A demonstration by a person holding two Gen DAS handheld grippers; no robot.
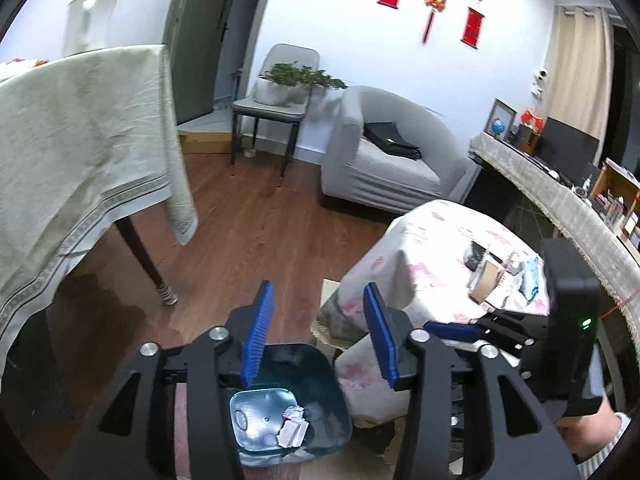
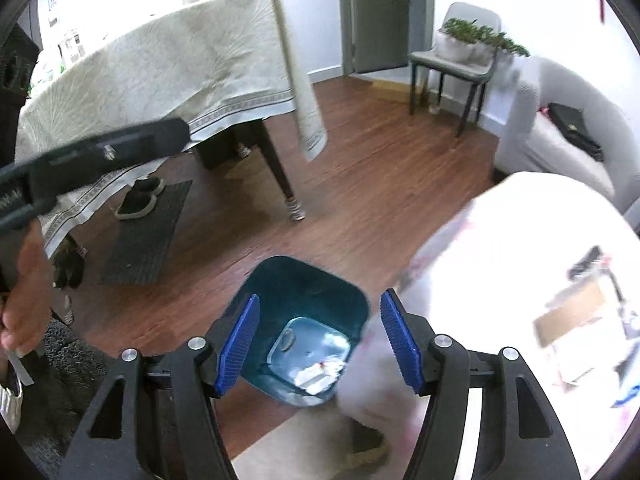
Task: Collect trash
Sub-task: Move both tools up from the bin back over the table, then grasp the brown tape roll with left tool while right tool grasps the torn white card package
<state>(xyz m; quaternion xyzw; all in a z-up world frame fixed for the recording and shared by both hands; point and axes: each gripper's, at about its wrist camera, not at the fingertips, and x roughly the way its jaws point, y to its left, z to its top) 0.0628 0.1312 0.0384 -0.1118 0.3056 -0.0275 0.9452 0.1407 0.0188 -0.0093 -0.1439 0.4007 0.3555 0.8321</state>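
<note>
A teal trash bin (image 1: 326,364) stands on the wooden floor beside a low table draped in a pink-flowered cloth (image 1: 420,248). Crumpled white paper (image 1: 294,426) lies at the bin's bottom, also visible as white paper (image 2: 316,376) in the right wrist view. My left gripper (image 1: 318,292) hangs above the bin, open, with nothing between its blue pads. My right gripper (image 2: 320,298) is also open and empty above the bin (image 2: 304,284). On the low table sit a cardboard box (image 1: 486,280) and small bits of clutter. The right gripper's black body (image 1: 572,320) shows at the right of the left wrist view.
A large table with a cream cloth (image 1: 80,140) and a dark leg (image 1: 148,264) stands to the left. A grey armchair (image 1: 384,152), a chair holding a potted plant (image 1: 280,100) and a lace-covered sideboard (image 1: 560,200) line the far side. Shoes on a dark mat (image 2: 140,200) lie under the large table.
</note>
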